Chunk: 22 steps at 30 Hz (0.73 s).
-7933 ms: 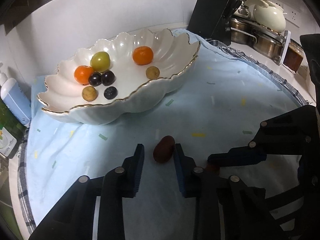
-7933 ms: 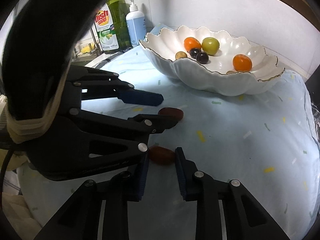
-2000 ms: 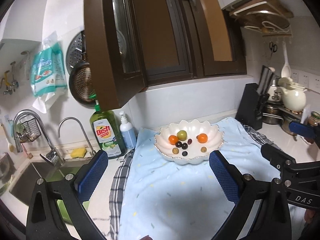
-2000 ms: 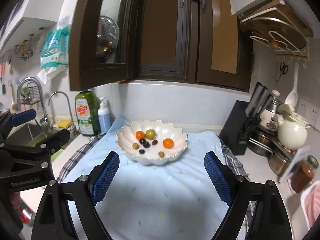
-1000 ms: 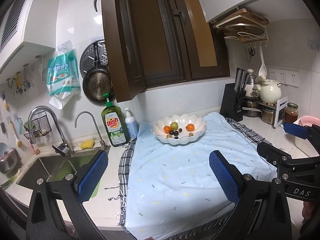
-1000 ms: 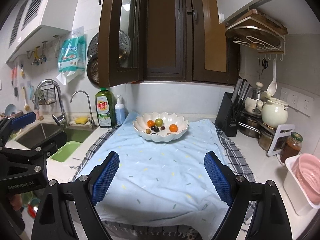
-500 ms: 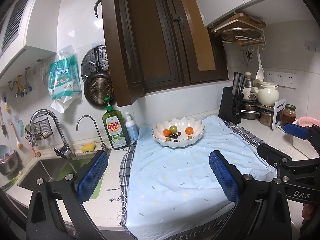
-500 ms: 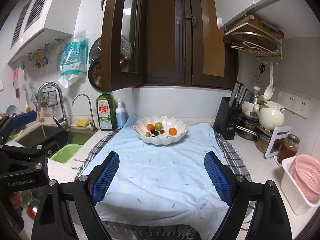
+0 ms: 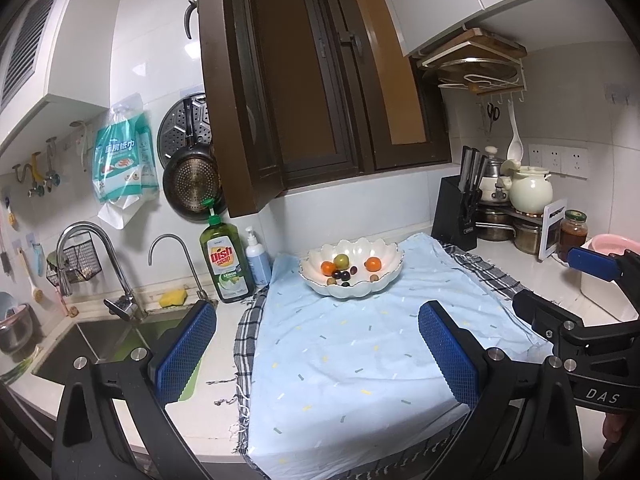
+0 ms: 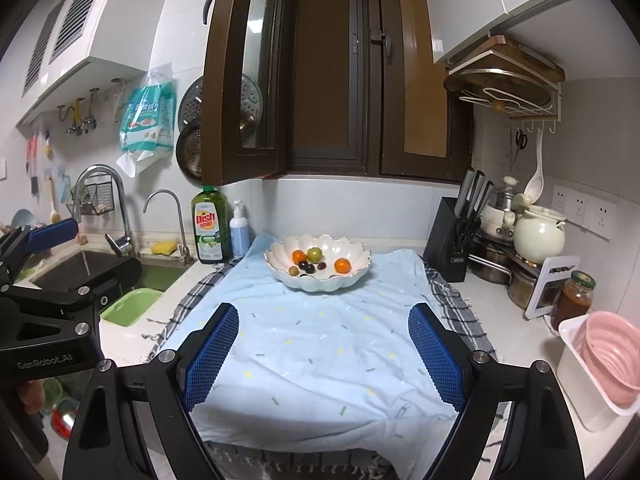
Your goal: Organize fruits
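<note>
Both tools, left (image 9: 316, 354) and right (image 10: 322, 354), are standing wide apart, holding nothing; the fruits (image 10: 316, 261) are lying in the white bowl (image 10: 318, 280) at twelve o'clock on the table (image 10: 488, 292).

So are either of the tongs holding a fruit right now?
No. The left tongs and right tongs are open and empty; the fruits sit in the bowl.
</note>
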{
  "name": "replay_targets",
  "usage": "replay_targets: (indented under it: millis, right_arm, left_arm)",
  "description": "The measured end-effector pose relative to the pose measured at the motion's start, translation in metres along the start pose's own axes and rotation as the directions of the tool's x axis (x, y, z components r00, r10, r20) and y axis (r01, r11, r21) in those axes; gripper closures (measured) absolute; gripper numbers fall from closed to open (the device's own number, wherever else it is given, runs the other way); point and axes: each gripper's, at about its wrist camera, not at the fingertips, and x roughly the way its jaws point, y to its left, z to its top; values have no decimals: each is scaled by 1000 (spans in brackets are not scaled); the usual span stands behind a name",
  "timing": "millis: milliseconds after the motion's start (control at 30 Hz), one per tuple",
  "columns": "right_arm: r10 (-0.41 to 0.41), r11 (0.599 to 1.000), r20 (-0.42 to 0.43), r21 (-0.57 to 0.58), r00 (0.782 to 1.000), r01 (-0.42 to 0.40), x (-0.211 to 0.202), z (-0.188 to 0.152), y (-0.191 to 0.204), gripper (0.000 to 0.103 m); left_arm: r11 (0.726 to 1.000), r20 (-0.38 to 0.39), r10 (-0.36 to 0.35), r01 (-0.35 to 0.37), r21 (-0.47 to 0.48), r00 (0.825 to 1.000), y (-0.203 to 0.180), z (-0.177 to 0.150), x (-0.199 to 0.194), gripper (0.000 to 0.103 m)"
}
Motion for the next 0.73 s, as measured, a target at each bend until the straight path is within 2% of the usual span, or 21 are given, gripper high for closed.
replay_targets:
  millis: [733]
  right_arm:
    - [-7,1000,3,-5,1000,7,-7,2,-5,15]
  left_arm:
    - [1000,4,-18,18,4,1000,-4,4,-1,0]
